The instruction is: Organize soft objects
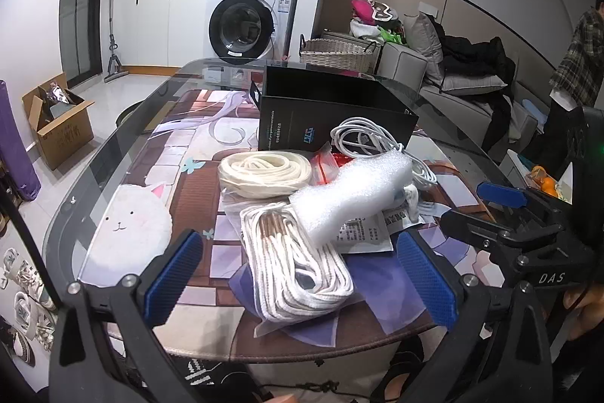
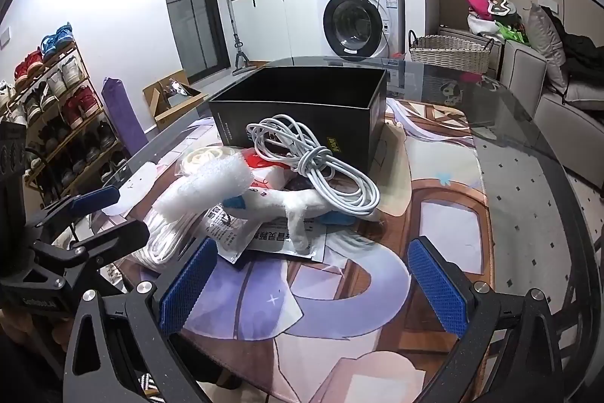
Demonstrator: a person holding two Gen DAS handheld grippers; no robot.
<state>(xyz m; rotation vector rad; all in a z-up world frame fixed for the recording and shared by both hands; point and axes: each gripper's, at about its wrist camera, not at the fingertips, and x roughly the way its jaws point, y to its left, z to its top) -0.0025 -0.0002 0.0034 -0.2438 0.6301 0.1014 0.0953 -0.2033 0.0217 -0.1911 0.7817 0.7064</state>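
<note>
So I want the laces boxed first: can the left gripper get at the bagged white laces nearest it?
Probably yes. The left gripper is wide open and the bagged white laces lie right between its pads at the pile's near edge. Only the foam roll rests across their far end.

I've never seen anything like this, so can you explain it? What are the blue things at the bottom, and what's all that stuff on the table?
Those blue pads are fingers of two grippers that a person holds, one in each hand. Each gripper carries a camera looking forward. One picture is from the left gripper, the other from the right gripper. Both are wide open and hold nothing. On the glass table lie white rope bundles, a foam roll, a white cable and an open black box.
</note>
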